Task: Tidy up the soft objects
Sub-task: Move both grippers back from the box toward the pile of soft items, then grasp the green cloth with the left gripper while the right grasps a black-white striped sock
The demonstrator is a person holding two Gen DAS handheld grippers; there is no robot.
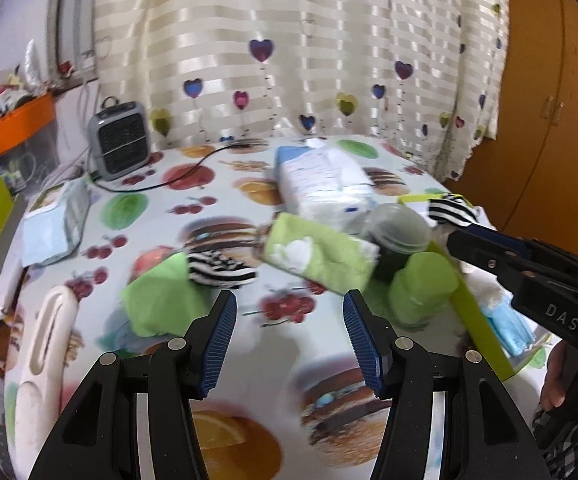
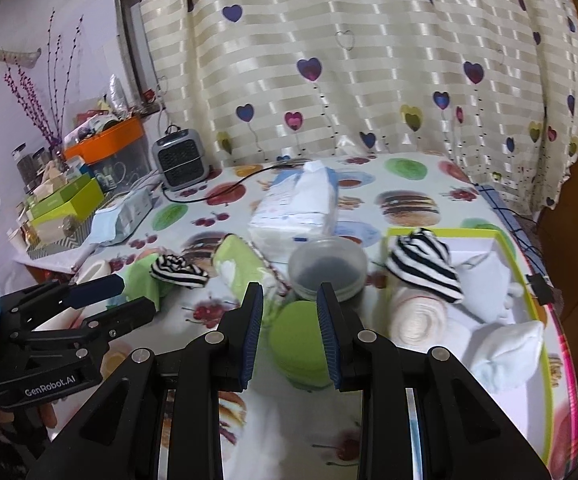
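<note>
Both grippers' fingers hold nothing: left gripper point(image 1: 289, 340) gapes moderately over bare desk point(image 1: 289, 364), right gripper point(image 2: 289, 332) narrowly. Centre frame, a striped sock point(image 1: 221, 272) lies on green cloth point(image 1: 161, 304); a plastic cup point(image 2: 327, 266) stands just beyond the right fingers, lime-rimmed tray point(image 2: 525, 276) at right.

Two markings could be read. The right gripper point(image 1: 463, 236), seen from the left wrist view, bore the white letters "DAS" on its black body. The left gripper point(image 2: 123, 294), seen from the right wrist view, carried "GenRobot.AI" in white print.
</note>
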